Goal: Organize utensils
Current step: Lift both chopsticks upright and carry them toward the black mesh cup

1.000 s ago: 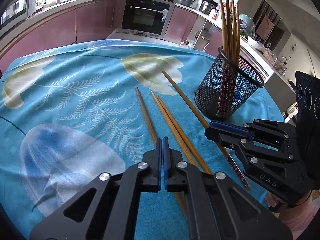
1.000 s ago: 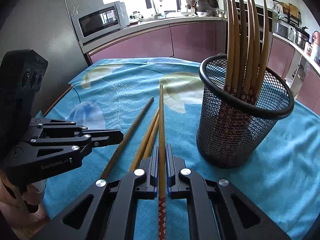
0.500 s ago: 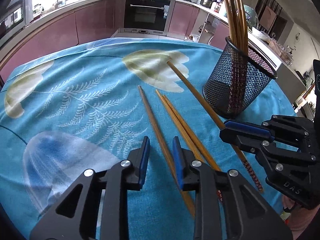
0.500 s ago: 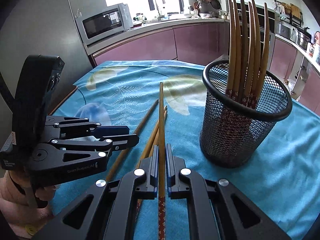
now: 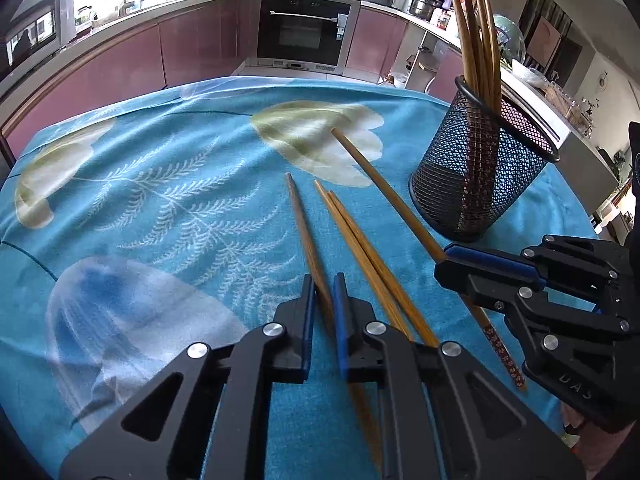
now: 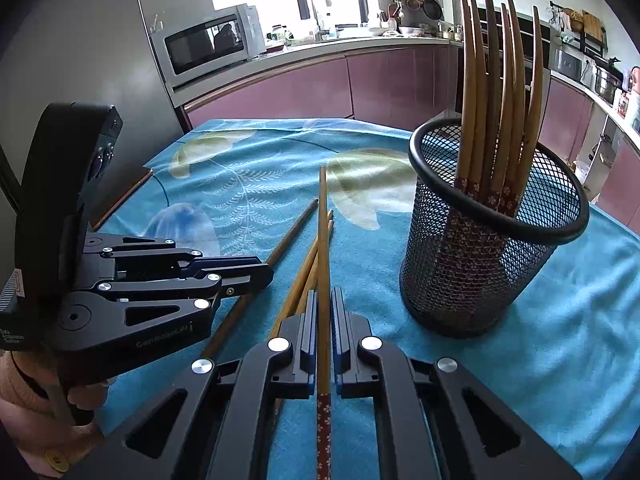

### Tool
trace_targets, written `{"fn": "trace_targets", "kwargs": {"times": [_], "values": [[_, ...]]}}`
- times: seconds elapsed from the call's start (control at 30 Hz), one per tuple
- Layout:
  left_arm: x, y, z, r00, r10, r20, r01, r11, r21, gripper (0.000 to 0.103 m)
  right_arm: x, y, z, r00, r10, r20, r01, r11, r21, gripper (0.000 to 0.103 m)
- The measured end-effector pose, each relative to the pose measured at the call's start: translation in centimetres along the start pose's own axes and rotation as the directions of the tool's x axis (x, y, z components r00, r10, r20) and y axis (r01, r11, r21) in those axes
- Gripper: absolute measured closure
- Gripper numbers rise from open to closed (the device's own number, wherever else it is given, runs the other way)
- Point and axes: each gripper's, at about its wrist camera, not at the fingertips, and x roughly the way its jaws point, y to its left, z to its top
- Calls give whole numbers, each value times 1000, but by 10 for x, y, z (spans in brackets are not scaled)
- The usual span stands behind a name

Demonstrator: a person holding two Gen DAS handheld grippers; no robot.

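Observation:
A black mesh holder [image 5: 480,176] with several wooden chopsticks upright in it stands on the blue cloth; it also shows in the right wrist view [image 6: 492,256]. My right gripper [image 6: 324,304] is shut on a light chopstick [image 6: 322,240] with a red patterned end, held just above the cloth; it shows in the left wrist view [image 5: 460,276]. My left gripper [image 5: 320,292] is open, its jaws on either side of a dark chopstick [image 5: 302,224] lying on the cloth. A pair of light chopsticks [image 5: 356,240] lies between the two.
The table's blue floral cloth [image 5: 160,200] reaches its edges on all sides. Kitchen cabinets, an oven [image 5: 304,36] and a microwave [image 6: 208,44] stand behind. My left gripper shows at the left in the right wrist view [image 6: 256,276].
My left gripper opened, moved forward and then narrowed around the dark chopstick. My right gripper stays shut on its chopstick and has lifted it slightly.

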Motion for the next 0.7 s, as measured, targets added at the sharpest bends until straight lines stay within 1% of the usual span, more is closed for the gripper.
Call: {"fn": "trace_targets", "kwargs": {"times": [0.4,0.7], "values": [[-15,5,-5,999,-29,27,30,999,-13,94,-6,2,0,1000,2,18,-2,1000,-6,97],[-35,13,-6,995,-78,55,80,996,-36,95,-15,4,0,999,6,41,-5,1000,-12,97]]}}
